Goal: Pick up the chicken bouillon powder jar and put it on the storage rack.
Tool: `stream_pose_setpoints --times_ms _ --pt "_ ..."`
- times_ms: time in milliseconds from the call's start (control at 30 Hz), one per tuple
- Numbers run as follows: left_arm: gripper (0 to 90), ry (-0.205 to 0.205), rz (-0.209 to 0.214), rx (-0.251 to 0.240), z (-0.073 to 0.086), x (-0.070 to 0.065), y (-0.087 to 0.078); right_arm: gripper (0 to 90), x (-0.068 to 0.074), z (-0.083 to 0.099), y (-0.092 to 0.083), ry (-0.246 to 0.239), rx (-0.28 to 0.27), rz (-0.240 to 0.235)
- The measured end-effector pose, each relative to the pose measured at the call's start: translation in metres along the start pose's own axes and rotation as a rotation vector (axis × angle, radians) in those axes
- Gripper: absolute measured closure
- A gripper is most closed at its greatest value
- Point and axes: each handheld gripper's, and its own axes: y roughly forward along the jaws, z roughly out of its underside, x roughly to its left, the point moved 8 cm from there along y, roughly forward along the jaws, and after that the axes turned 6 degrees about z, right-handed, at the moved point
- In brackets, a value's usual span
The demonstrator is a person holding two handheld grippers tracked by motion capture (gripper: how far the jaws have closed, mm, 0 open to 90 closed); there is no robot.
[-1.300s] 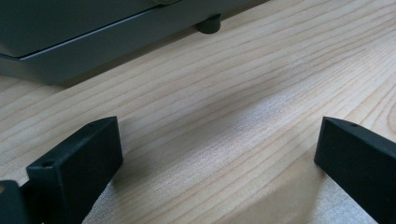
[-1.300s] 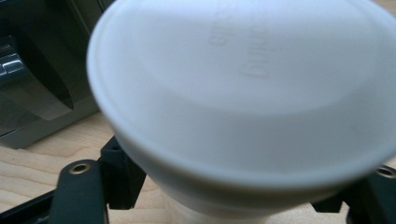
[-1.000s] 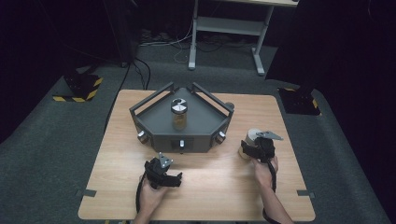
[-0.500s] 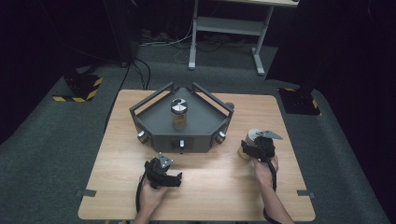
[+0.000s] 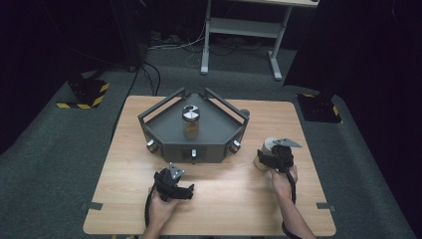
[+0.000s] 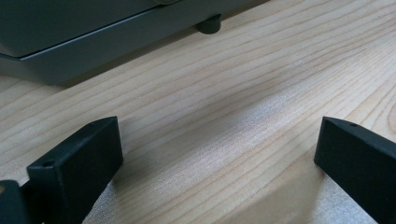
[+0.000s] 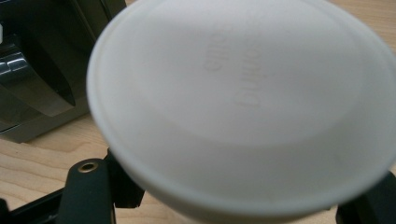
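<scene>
Lower left, the left gripper (image 5: 173, 185) rests on the pale wooden table (image 5: 234, 199), jaws wide and empty. At centre a metal-lidded glass jar (image 5: 190, 122) stands on the dark grey angular tray (image 5: 219, 129). At right, the right gripper (image 5: 271, 158) clasps a white-lidded round tub (image 7: 243, 102), seemingly not yet placed.

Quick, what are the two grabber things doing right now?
Left hand-held gripper: open, holding nothing.
Right hand-held gripper: around the white-lidded container; grip cannot be told.

white lid (image 7: 243, 98) blurred, embossed lettering unreadable

Jar (image 5: 191, 121) on tray (image 5: 164, 130), mid-table (image 5: 234, 199).
</scene>
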Motion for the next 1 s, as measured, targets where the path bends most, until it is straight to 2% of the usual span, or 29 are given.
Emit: stream_pose_setpoints --times_ms 400,600,1000 --pt "1.0 0.0 0.0 0.0 0.0 0.0 0.0 32.6 -0.004 -0.008 -0.01 -0.011 -0.01 -0.026" --pt "1.0 -0.002 0.001 -0.001 0.0 0.0 0.0 32.7 -0.003 -0.018 -0.019 -0.05 -0.021 -0.041" --pt "1.0 0.0 0.0 -0.001 0.0 0.0 0.0 32.9 0.002 -0.042 -0.041 -0.096 -0.049 -0.099"
